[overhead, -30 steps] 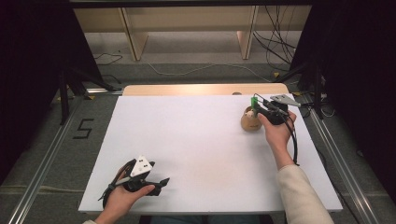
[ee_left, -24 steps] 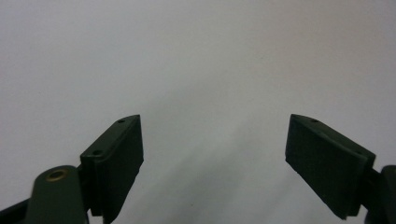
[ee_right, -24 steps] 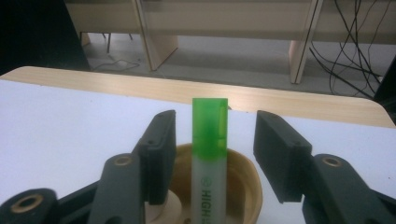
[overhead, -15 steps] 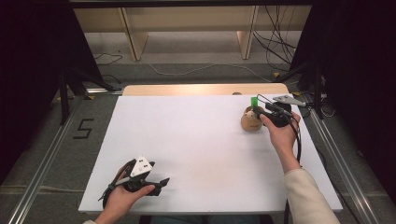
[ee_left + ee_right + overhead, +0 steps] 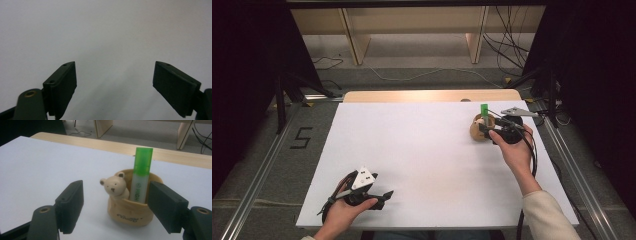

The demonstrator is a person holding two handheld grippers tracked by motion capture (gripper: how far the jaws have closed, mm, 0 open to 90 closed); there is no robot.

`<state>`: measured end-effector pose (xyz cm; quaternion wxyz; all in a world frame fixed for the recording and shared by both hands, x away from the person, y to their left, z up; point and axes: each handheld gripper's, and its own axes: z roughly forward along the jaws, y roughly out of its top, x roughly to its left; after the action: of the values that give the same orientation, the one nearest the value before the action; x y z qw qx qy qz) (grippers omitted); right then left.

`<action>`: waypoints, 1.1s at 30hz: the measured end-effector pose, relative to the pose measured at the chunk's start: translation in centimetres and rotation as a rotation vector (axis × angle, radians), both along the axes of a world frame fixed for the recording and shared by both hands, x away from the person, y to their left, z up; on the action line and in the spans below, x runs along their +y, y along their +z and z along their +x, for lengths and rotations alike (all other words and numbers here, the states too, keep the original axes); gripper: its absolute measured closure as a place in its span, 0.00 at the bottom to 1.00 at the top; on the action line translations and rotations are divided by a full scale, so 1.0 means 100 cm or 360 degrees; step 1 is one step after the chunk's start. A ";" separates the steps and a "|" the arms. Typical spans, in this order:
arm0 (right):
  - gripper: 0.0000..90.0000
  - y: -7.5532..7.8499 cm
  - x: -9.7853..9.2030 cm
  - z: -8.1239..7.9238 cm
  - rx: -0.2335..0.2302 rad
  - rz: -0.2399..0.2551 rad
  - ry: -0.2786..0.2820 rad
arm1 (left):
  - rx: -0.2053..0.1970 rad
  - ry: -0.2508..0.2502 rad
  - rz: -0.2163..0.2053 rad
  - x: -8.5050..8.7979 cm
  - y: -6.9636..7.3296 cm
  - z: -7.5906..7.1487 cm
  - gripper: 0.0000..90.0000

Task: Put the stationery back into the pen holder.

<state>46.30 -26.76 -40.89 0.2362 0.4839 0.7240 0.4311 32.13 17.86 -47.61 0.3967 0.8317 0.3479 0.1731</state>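
Here the green highlighter (image 5: pixel 141 176) stands in the bear holder (image 5: pixel 131 208) just beyond the right hand-held gripper (image 5: pixel 116 207), whose empty jaws have just been opening wide.

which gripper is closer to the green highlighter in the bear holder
Right. The right gripper sits just beside the green highlighter, jaws open; the left gripper rests far off at the table's near left edge.

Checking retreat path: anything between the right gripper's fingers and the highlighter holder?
No. In the right gripper view, bare white table separates the open right gripper from the holder.
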 end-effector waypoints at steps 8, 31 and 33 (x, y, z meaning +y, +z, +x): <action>0.30 0.000 0.003 -0.013 0.0050 -0.0006 0.0054 | 0.0004 -0.0001 0.0002 0.000 0.000 0.000 0.22; 0.28 -0.011 0.006 -0.045 0.0156 -0.0048 0.0207 | 0.0002 0.0004 0.0000 -0.001 0.000 0.000 0.22; 0.28 -0.012 0.006 -0.048 0.0162 -0.0043 0.0217 | 0.0003 0.0004 -0.0001 -0.001 0.000 0.000 0.22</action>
<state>41.54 -26.17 -42.09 0.1756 0.4514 0.7721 0.4113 32.11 17.77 -47.65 0.3964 0.8313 0.3493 0.1727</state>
